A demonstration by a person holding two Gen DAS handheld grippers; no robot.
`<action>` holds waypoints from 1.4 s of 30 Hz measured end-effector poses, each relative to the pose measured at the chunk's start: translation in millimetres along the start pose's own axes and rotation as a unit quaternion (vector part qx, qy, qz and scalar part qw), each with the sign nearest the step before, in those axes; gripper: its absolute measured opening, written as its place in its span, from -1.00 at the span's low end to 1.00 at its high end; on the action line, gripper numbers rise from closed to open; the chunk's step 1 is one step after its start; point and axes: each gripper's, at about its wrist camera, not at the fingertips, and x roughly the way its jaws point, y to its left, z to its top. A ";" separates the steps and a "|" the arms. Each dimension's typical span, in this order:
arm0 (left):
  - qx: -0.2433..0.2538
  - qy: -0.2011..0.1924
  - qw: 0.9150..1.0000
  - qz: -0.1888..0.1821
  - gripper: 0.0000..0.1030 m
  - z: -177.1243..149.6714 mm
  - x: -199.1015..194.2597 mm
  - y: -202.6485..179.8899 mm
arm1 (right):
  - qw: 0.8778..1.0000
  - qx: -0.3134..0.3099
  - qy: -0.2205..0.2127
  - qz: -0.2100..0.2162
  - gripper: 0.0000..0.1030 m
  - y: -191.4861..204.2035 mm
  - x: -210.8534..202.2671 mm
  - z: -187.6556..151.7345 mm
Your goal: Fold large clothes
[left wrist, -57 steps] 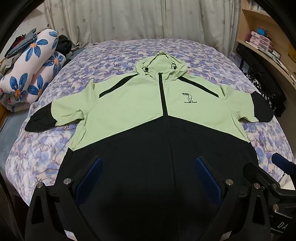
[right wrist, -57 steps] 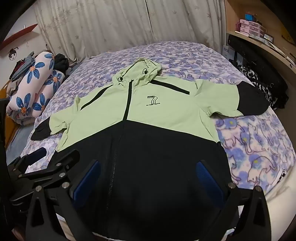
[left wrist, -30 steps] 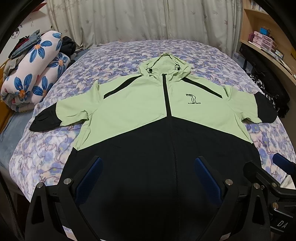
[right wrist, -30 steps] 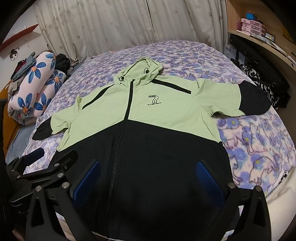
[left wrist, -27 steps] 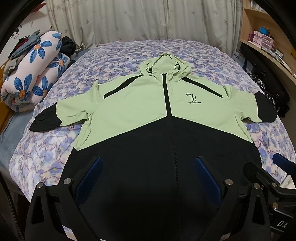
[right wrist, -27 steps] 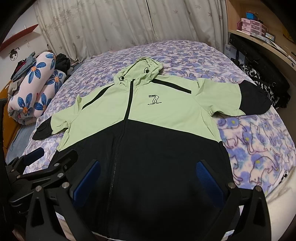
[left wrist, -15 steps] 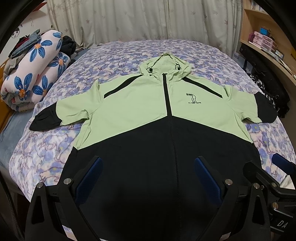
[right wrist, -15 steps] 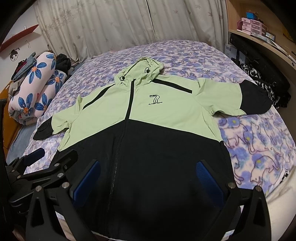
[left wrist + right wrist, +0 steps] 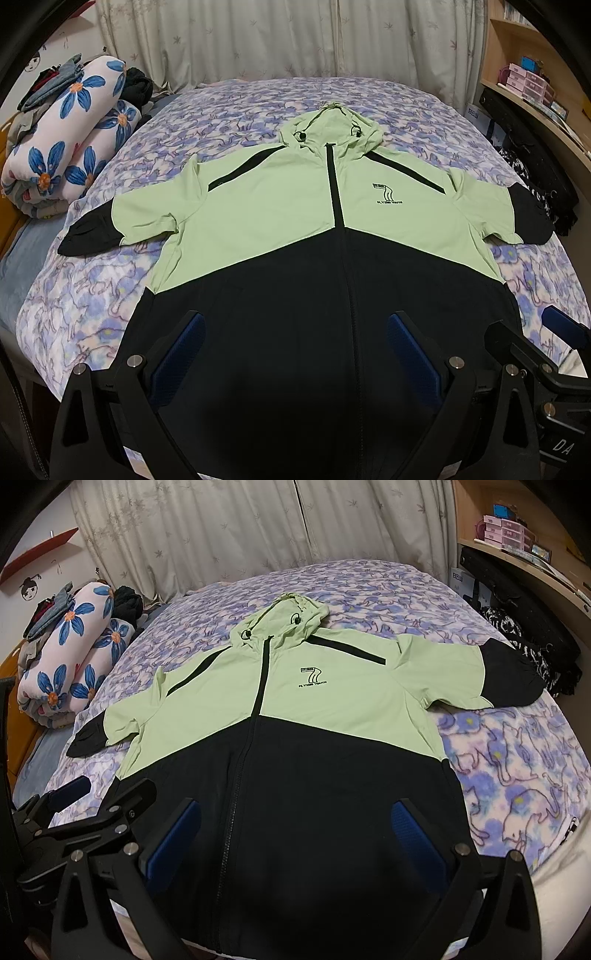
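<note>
One bed (image 9: 240, 99) fills both views, covered in a purple print. Jacket (image 9: 295, 206) lies flat on it, zipped, hood at the far end, hem at the near edge, sleeves spread left and right; no fold is made yet. Rolled floral quilt (image 9: 66, 147) sits far left, shelves (image 9: 517, 535) far right.

Left gripper (image 9: 295, 354) and right gripper (image 9: 295, 834) hover over the black hem, side by side, each spread wide and holding nothing.

Change noted: almost none. Over the last two seconds both views shifted only slightly, the jacket sitting a touch lower in the left view; over the last half second nothing moved. The jacket has not been touched. Judgement: the task stands at its start, with the grippers poised before a first grasp, probably at a sleeve or hem corner.
</note>
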 end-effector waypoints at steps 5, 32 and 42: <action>-0.001 0.002 1.000 0.000 0.89 -1.2 1.3 1.4 | 1.000 0.001 0.001 0.001 1.00 0.5 0.5 -0.7; -0.004 0.007 1.000 0.004 0.89 -6.0 2.5 8.9 | 1.000 -0.001 -0.003 0.000 1.00 4.0 1.9 -2.9; -0.005 0.012 1.000 -0.003 0.85 -4.6 3.9 10.9 | 1.000 -0.002 -0.004 -0.002 1.00 5.7 1.6 -2.7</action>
